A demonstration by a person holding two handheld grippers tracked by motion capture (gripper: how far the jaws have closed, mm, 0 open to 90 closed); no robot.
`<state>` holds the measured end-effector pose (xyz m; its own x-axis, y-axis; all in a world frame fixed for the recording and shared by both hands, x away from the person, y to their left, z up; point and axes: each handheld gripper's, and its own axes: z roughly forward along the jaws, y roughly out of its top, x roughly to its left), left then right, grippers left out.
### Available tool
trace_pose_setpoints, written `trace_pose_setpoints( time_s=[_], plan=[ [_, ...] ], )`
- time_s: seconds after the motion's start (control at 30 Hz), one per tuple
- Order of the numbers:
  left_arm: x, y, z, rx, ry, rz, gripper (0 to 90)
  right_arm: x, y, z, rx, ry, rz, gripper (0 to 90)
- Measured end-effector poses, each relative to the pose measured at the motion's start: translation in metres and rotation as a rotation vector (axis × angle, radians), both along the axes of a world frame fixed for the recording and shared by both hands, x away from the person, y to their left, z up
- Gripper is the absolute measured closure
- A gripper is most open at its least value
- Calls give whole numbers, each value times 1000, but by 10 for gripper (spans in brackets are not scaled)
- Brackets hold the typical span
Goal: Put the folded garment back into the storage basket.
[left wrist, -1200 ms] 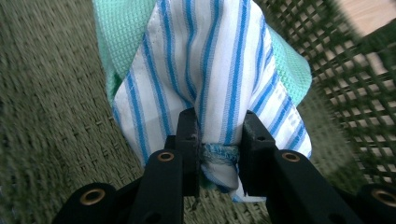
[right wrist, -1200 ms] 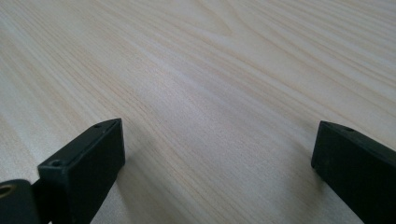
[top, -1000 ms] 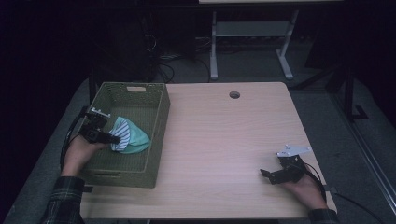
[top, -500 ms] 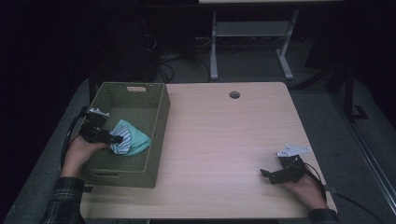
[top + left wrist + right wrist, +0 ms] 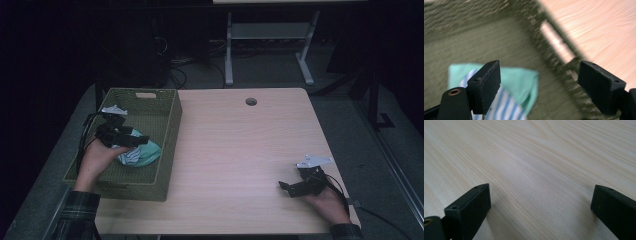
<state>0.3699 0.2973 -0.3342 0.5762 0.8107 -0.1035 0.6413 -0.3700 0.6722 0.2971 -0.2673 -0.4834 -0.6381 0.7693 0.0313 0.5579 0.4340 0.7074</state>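
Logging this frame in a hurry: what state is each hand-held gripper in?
Left hand-held gripper: jaws just opened, empty, above the cloth in the basket.
Right hand-held gripper: open, empty.

A cloth (image 5: 142, 154) lies in the basket (image 5: 167, 150) at the table's (image 5: 240, 150) left.

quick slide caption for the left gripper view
Open left gripper above a green cloth lying in the woven basket.

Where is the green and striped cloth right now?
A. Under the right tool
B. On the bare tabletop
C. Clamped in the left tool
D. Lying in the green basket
D: the cloth lies on the floor of the basket, and the left tool stands open above it with nothing between its jaws.
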Motion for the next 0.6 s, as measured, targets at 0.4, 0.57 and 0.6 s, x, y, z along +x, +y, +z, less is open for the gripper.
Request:
trace_pose_setpoints(
  time_s=[0.4, 0.57, 0.6],
  plan=[
    [-13, -72, 15, -48, -61, -125, 182, 0, 0, 0, 0, 0, 0, 25],
    [-18, -102, 10, -56, -65, -190, 181, 0, 0, 0, 0, 0, 0, 25],
    [-19, -109, 8, -59, -61, -201, 181, 0, 0, 0, 0, -1, 0, 25]
  ],
)
